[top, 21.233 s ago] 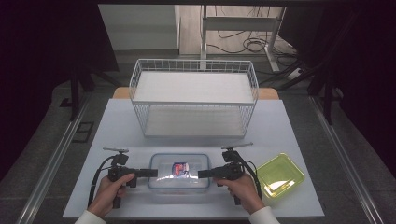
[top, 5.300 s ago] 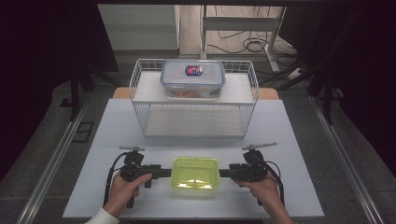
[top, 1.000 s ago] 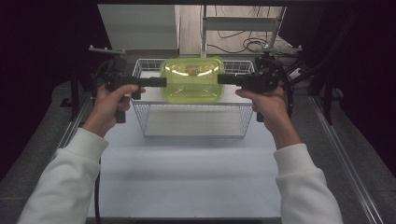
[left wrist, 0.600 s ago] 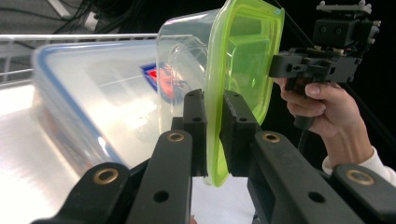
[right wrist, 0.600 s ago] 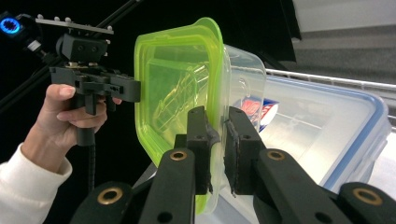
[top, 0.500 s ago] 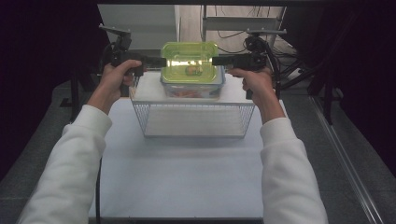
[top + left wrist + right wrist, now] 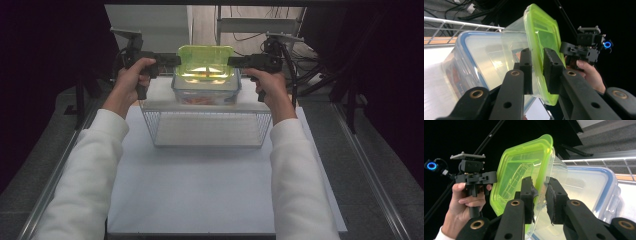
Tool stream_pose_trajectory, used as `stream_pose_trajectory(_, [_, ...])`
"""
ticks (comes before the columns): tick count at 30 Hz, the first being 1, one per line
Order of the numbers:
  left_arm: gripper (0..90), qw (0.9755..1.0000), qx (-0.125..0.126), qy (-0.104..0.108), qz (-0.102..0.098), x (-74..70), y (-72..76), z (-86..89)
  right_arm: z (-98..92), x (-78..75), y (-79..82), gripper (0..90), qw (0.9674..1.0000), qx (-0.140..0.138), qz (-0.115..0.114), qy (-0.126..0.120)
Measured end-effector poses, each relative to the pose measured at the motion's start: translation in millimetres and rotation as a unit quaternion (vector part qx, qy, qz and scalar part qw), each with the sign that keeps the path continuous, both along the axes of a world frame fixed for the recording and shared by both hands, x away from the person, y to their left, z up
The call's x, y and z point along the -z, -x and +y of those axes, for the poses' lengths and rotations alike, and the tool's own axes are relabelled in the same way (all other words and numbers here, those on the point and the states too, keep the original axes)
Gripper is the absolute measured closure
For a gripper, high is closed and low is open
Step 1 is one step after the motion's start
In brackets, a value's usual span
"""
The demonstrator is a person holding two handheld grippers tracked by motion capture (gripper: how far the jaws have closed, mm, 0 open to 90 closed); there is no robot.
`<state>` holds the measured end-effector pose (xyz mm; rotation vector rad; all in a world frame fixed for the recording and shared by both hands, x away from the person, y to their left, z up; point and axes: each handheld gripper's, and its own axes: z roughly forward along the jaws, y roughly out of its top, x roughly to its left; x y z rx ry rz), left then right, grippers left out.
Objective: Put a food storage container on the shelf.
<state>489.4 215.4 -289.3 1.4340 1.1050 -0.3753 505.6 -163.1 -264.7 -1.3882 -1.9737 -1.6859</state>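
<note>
A clear container with a lime-green lid [image 7: 205, 62] is held from both sides right over a bigger clear container with a blue-rimmed lid [image 7: 207, 94], which sits in the white wire basket [image 7: 207, 127]. My left gripper [image 7: 175, 60] is shut on the green lid's left edge [image 7: 541, 45], and its jaws [image 7: 537, 72] pinch the rim. My right gripper [image 7: 233, 61] is shut on the opposite edge [image 7: 519, 177], with its own jaws [image 7: 540, 195] clamping lid and wall. The green-lidded container seems to touch the blue-rimmed lid [image 7: 469, 57]. I cannot tell whether its weight rests there.
The basket stands at the far end of a white table [image 7: 210, 190]. Its wire rim [image 7: 599, 160] runs behind the containers. Dark floor, metal rails and cables surround the table. The person's white sleeves [image 7: 90, 165] reach over the table's middle.
Both grippers have carried the green-lidded container farther away and lowered it over the blue-rimmed container in the basket. Both stay shut on it.
</note>
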Motion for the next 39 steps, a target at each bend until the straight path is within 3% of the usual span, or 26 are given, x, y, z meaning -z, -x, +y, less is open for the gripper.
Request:
stream_pose_trajectory(2, [74.3, 1.0000, -0.002, 0.002, 0.008, 3.3, -2.6, -0.7, 2.0, 6.3, -2.9, 72.2, 0.9997, 0.013, 0.021, -0.005])
stream_pose_trajectory(4, [73.9, 0.9999, -0.006, 0.005, 0.010, 5.6, -3.9, -0.7, 2.3, 7.6, -3.4, 72.1, 0.9995, 0.017, 0.024, -0.011])
stream_pose_trajectory(9, [70.5, 0.9999, -0.007, -0.006, -0.007, 5.9, -5.4, -1.7, 2.8, 8.9, -4.4, 70.8, 0.9996, 0.021, 0.015, -0.013])
stream_pose_trajectory(11, [60.3, 0.9998, -0.009, -0.016, -0.013, 6.7, -6.4, -2.6, 4.2, 9.0, -3.7, 66.7, 0.9997, 0.023, 0.008, -0.005])
stream_pose_trajectory(12, [54.1, 0.9996, -0.011, -0.022, -0.016, 6.7, -6.8, -3.5, 5.2, 8.5, -2.5, 56.6, 0.9997, 0.025, 0.006, 0.001])
stream_pose_trajectory(13, [54.1, 0.9994, -0.015, -0.026, -0.019, 6.6, -6.7, -3.8, 5.2, 8.5, -2.5, 56.6, 0.9997, 0.025, 0.006, 0.001])
stream_pose_trajectory(15, [39.7, 0.9986, -0.031, -0.031, -0.029, 5.9, -6.1, -3.6, 4.9, 6.5, -0.4, 47.7, 0.9995, 0.032, -0.001, 0.004])
stream_pose_trajectory(18, [33.8, 0.9967, -0.047, -0.040, -0.053, 2.0, -1.2, -1.3, 0.4, 0.1, 4.7, 40.9, 0.9991, 0.035, -0.021, 0.015])
stream_pose_trajectory(20, [28.4, 0.9949, -0.051, -0.045, -0.075, -3.6, 6.4, 0.3, -5.1, -6.7, 11.6, 37.5, 0.9985, 0.033, -0.039, 0.019])
stream_pose_trajectory(21, [27.2, 0.9949, -0.051, -0.045, -0.075, -3.6, 6.4, 0.3, -5.1, -6.7, 11.6, 37.5, 0.9985, 0.033, -0.039, 0.019])
stream_pose_trajectory(24, [24.9, 0.9909, -0.052, -0.069, -0.103, -10.7, 19.3, 0.7, -10.8, -13.2, 24.7, 35.3, 0.9972, 0.026, -0.063, 0.031])
stream_pose_trajectory(26, [24.1, 0.9890, -0.053, -0.075, -0.116, -14.3, 28.7, -0.2, -13.6, -14.3, 32.0, 34.2, 0.9969, 0.022, -0.066, 0.035])
stream_pose_trajectory(29, [23.5, 0.9885, -0.054, -0.068, -0.124, -17.4, 44.3, 0.4, -16.3, -14.5, 40.6, 33.6, 0.9962, 0.018, -0.074, 0.042])
stream_pose_trajectory(32, [22.5, 0.9865, -0.049, -0.083, -0.133, -18.0, 61.4, 0.2, -18.6, -14.8, 50.2, 33.5, 0.9948, 0.009, -0.085, 0.055])
stream_pose_trajectory(36, [21.3, 0.9839, -0.048, -0.107, -0.135, -15.9, 77.9, 1.5, -22.1, -10.8, 68.4, 33.4, 0.9906, -0.014, -0.101, 0.091])
stream_pose_trajectory(39, [20.9, 0.9834, -0.043, -0.113, -0.136, -13.5, 87.8, 1.6, -23.5, -8.0, 75.4, 33.4, 0.9888, -0.022, -0.109, 0.100])
